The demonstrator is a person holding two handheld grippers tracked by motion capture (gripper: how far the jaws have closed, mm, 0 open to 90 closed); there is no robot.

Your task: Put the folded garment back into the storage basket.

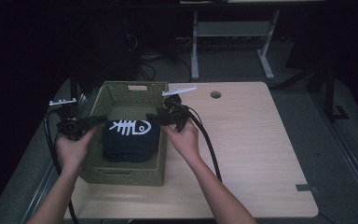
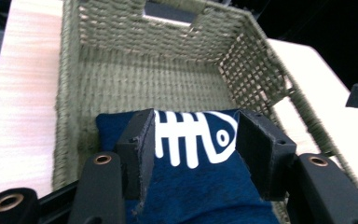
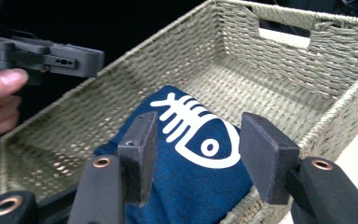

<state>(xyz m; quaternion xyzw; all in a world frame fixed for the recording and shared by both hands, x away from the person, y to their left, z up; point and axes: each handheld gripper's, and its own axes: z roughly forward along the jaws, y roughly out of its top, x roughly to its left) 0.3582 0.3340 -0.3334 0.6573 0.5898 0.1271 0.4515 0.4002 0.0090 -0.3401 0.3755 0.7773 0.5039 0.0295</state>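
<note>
Folded navy cloth (image 1: 131, 140) with a white fish-skeleton print lies inside the woven basket (image 1: 129, 88), toward the near end of its floor, and I see it from all three cameras. Its knit looks soft and slightly fuzzy, the folded edges rounded into a thick pad, and the print sits on its upper face with the fish's round eye toward the right wall in my high view.

The basket is a rectangular box of olive-green cord, tightly plaited along the floor and rim, with looser open lattice on the long walls and a cut-out handle slot in the far wall. It stands on the left part of a pale wood-grain table (image 1: 251, 149) with rounded corners and a round hole near its far edge.

My left gripper (image 1: 98, 120) hangs over the basket's left rim, its flat black blocky jaws standing apart above the cloth with nothing pressed between them. My right gripper (image 1: 153, 117) sits at the right rim, its jaws likewise apart and free, the cloth lying below and beyond them. Both pairs of pads are matte, square-edged slabs on rounded black arms with brass-coloured rivets. Thick black cables trail back from each gripper along my forearms.
</note>
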